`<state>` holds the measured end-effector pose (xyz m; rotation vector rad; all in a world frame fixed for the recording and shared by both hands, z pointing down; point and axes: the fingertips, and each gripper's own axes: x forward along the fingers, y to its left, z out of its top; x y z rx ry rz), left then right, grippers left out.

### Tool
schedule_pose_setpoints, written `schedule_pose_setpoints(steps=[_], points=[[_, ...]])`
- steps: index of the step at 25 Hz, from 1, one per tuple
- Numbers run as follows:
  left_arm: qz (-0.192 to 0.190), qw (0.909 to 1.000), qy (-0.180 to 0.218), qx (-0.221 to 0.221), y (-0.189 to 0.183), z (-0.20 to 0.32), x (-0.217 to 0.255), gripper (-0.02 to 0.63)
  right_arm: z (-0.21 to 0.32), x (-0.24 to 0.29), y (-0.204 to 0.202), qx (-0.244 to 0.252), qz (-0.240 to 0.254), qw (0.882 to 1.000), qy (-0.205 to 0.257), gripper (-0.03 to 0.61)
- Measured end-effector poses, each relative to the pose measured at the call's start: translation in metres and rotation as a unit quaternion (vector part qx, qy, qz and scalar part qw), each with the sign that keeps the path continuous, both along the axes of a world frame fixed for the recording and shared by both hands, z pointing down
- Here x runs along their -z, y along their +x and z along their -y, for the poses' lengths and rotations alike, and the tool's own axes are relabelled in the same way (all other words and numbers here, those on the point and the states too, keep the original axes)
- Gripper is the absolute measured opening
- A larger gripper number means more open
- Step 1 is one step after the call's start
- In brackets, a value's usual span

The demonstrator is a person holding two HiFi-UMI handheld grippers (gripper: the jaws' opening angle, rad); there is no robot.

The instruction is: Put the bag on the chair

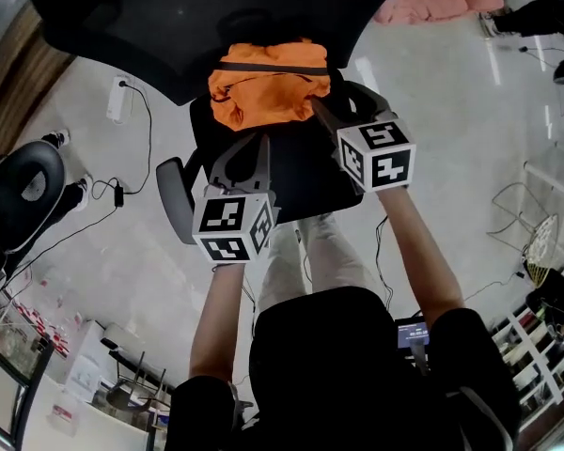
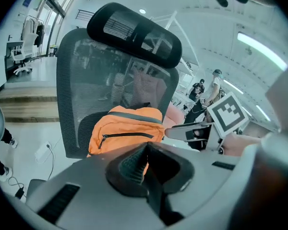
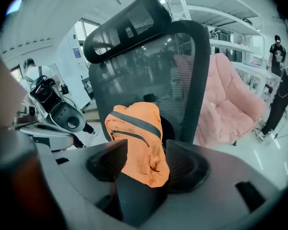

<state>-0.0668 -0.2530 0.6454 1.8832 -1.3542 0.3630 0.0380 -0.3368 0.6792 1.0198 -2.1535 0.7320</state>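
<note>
An orange bag with a dark zip sits on the seat of the black mesh office chair, leaning on its backrest. My left gripper hovers just in front of the bag, jaws apart and holding nothing; past its jaws the left gripper view shows the bag. By the bag's right edge my right gripper stands open. In the right gripper view the bag shows through the gap between the pads, which do not press on it.
A pink padded seat stands right of the chair. Another black chair is at the left, with a wall plug and cables on the pale floor. People stand far behind. My legs are close to the seat's front.
</note>
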Motion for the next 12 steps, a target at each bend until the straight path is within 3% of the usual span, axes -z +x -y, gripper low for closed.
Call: schedule_pose_setpoints(steps=[12], points=[[0.012,0.9992,0.038,0.006,-0.010,-0.047,0.069,0.012,-0.059,0.081,0.001,-0.011,0.005,0.999,0.040,0.116]])
